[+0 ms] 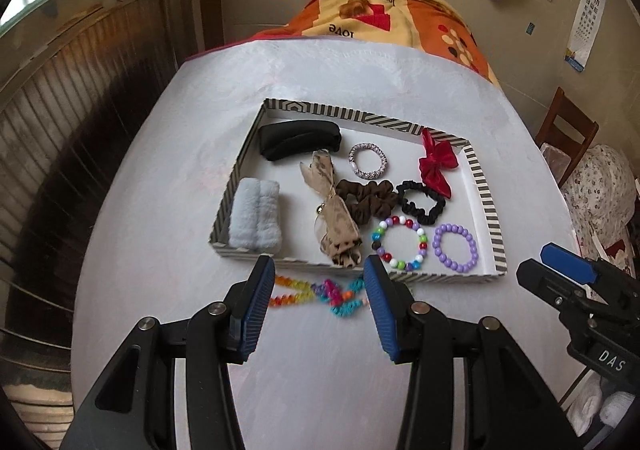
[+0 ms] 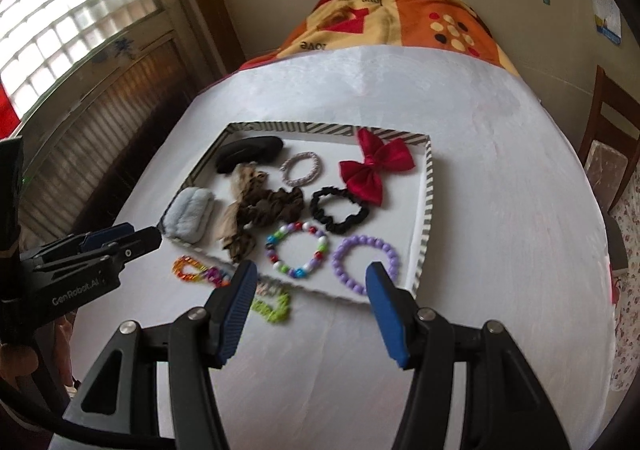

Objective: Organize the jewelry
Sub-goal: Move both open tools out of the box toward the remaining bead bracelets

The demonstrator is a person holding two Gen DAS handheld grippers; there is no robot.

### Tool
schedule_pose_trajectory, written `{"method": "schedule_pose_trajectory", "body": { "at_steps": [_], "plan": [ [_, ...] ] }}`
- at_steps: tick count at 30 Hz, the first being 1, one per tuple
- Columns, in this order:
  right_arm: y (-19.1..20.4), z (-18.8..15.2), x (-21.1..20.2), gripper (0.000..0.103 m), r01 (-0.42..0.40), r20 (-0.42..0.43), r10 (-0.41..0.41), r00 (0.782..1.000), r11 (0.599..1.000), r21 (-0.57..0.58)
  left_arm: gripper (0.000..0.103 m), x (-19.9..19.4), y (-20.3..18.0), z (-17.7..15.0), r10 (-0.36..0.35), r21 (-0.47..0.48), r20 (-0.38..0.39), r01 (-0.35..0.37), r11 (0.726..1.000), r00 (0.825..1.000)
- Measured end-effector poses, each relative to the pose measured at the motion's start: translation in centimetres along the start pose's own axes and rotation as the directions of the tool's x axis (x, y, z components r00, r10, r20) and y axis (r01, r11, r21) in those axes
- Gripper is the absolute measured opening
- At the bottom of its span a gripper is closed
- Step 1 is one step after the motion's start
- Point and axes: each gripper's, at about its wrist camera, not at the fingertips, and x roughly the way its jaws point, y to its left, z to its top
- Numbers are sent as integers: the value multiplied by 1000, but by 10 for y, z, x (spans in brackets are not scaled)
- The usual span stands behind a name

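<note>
A striped-rim tray (image 1: 481, 179) (image 2: 427, 193) on the white table holds a purple bead bracelet (image 1: 456, 248) (image 2: 366, 262), a multicolour bead bracelet (image 1: 400, 244) (image 2: 298, 250), a black scrunchie (image 1: 422, 201), a brown scrunchie (image 1: 366, 201), a red bow (image 1: 436, 161) (image 2: 374, 165), a leopard ribbon (image 1: 334, 217) and other hair pieces. Colourful spiral ties (image 1: 320, 296) (image 2: 192, 270) lie on the table in front of the tray. My left gripper (image 1: 319, 270) hovers open just above these ties. Over the tray's near edge, my right gripper (image 2: 312, 274) is open and holds nothing.
A light blue fluffy clip (image 1: 256, 219) and a black clip (image 1: 300, 139) sit at the tray's left side. A patterned blanket (image 1: 384, 15) covers the far end. A wooden chair (image 1: 568, 129) stands at the right, a slatted wall at the left.
</note>
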Motion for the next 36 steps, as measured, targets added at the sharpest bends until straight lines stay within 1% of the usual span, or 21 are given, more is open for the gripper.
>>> {"method": "schedule_pose_trajectory", "body": {
  "at_steps": [11, 23, 30, 33, 36],
  "plan": [
    [25, -18, -18, 61, -15, 9, 15, 1000, 999, -28, 38, -30, 12, -17, 14, -1, 30, -14, 1000, 999],
    [39, -23, -24, 63, -9, 9, 10, 1000, 999, -53, 38, -37, 18, -24, 13, -7, 34, -13, 1000, 999],
    [39, -22, -20, 63, -14, -8, 13, 1000, 998, -55, 38, -31, 21, -24, -3, -17, 10, 3, 1000, 1000],
    [35, -25, -12, 63, -15, -24, 14, 1000, 998, -53, 38, -21, 29, -24, -36, -45, -29, 34, 998, 999],
    [30, -33, 5, 63, -14, -67, 10, 998, 998, -58, 38, -5, 41, -29, -48, -74, -77, 42, 996, 996]
  ]
}}
